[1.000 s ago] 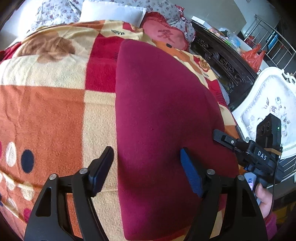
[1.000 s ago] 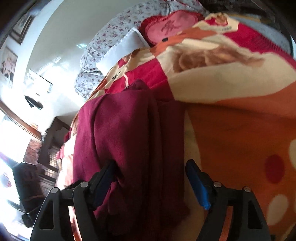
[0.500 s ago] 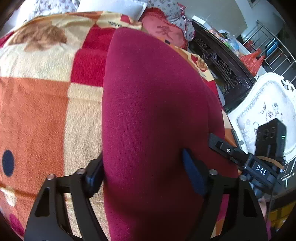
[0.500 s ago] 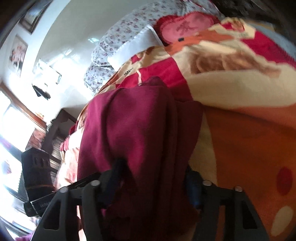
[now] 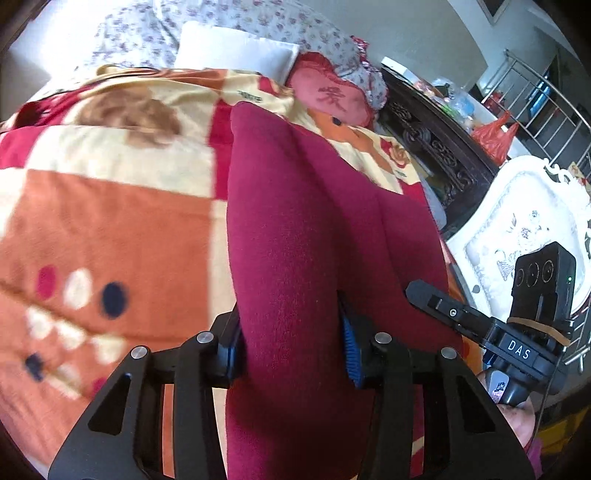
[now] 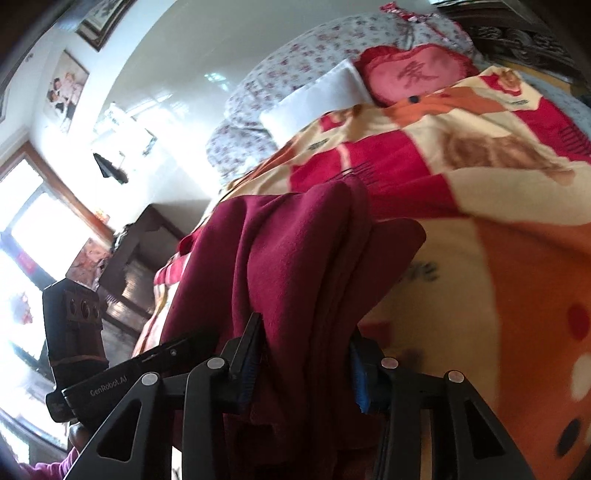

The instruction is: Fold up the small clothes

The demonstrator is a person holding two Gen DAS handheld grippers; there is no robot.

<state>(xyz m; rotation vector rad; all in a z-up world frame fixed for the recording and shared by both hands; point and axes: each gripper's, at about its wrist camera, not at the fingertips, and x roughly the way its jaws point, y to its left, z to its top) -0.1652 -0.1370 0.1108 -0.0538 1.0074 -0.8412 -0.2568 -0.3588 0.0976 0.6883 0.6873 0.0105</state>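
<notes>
A dark red knit garment point(image 5: 314, 236) lies lengthwise on a patterned orange, red and cream blanket point(image 5: 110, 221). My left gripper point(image 5: 291, 354) is shut on the garment's near end, the cloth bunched between its blue pads. In the right wrist view my right gripper point(image 6: 306, 365) is shut on the folded, layered garment point(image 6: 295, 258) at its near edge and holds it lifted off the blanket point(image 6: 498, 258). The right gripper's body point(image 5: 517, 343) shows at the right of the left wrist view, and the left gripper's body point(image 6: 110, 384) at the lower left of the right wrist view.
A white pillow point(image 5: 236, 51), a red heart cushion point(image 5: 332, 99) and a floral quilt point(image 5: 314, 29) lie at the bed's head. A dark carved wooden frame point(image 5: 436, 147) runs along the right side, with a white upholstered chair point(image 5: 517, 221) beyond it.
Both grippers went from open around the garment to shut on it. The near end of the garment is now bunched and raised off the blanket.
</notes>
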